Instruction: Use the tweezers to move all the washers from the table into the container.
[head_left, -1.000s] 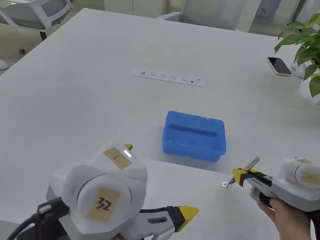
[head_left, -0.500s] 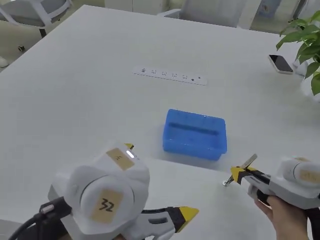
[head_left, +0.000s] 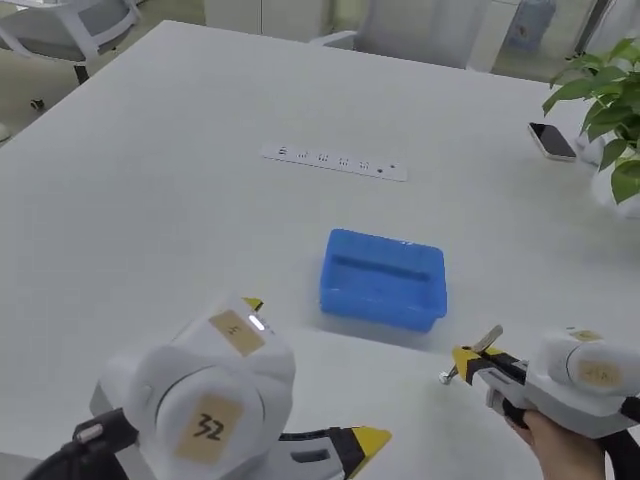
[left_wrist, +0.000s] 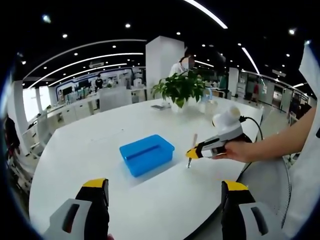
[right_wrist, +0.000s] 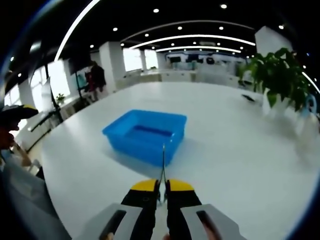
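The blue container (head_left: 382, 280) sits open on the white table (head_left: 150, 200). My right gripper (head_left: 466, 358) is at the lower right, just in front of the container's near right corner, shut on thin metal tweezers (head_left: 486, 339). The tweezers' lower tip touches a small grey piece, probably a washer (head_left: 446, 377), at the table surface. In the right gripper view the right gripper (right_wrist: 161, 186) pinches the tweezers (right_wrist: 163, 160), which point at the container (right_wrist: 146, 132). My left gripper (head_left: 312, 370) hovers at the lower left, open and holding nothing. The left gripper (left_wrist: 165, 192) faces the container (left_wrist: 146, 154).
A white power strip (head_left: 333, 162) lies beyond the container. A phone (head_left: 548, 141) and a potted plant (head_left: 600, 110) are at the far right. Office chairs stand past the table's far edge. The near table edge runs close under both grippers.
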